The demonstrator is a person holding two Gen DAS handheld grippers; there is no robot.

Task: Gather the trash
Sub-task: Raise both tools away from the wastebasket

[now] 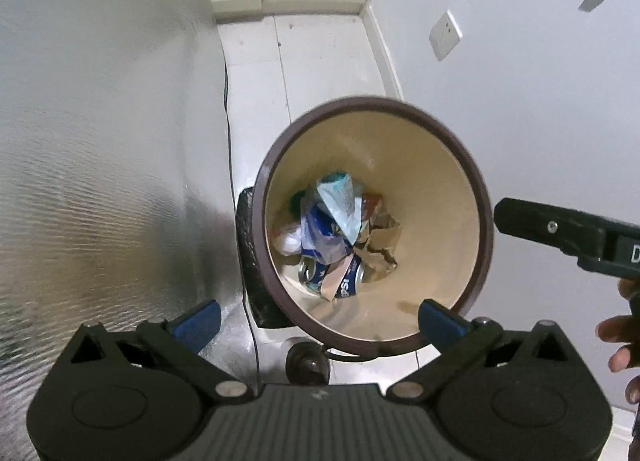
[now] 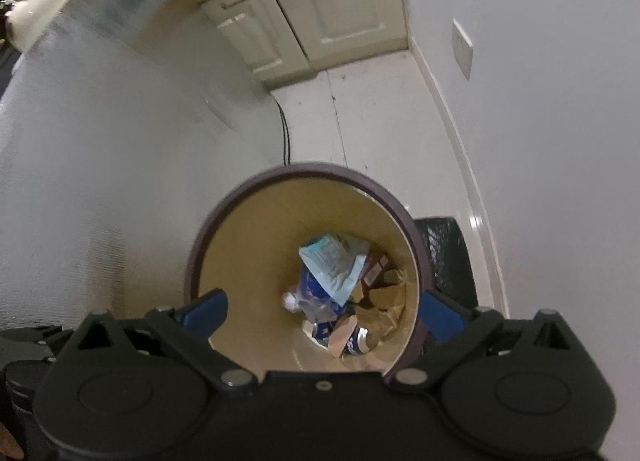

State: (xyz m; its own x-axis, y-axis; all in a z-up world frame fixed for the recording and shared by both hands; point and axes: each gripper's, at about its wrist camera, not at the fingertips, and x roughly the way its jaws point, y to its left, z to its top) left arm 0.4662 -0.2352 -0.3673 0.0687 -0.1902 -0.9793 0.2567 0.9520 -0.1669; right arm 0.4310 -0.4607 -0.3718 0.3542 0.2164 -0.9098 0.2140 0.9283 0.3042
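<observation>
A round bin with a dark brown rim [image 1: 400, 103] and cream inside stands on the floor below both grippers; it also shows in the right wrist view [image 2: 312, 169]. Trash lies at its bottom: a light blue packet [image 1: 340, 197] [image 2: 334, 261], blue Pepsi cans [image 1: 348, 281] [image 2: 356, 341], crumpled brown paper [image 1: 378, 245] [image 2: 386, 301] and a clear plastic bag [image 1: 320, 237]. My left gripper [image 1: 318, 319] is open and empty above the bin's near rim. My right gripper [image 2: 320, 315] is open and empty over the bin. The right gripper's body [image 1: 568, 237] shows at the left view's right edge.
A silver textured appliance side [image 1: 100, 161] [image 2: 100, 161] stands left of the bin. A white wall [image 1: 520, 101] with a socket [image 1: 445, 35] is on the right. A black object [image 1: 250, 257] [image 2: 448, 253] sits beside the bin. Cream cabinet doors [image 2: 320, 9] are at the far end of the white floor [image 1: 320, 57].
</observation>
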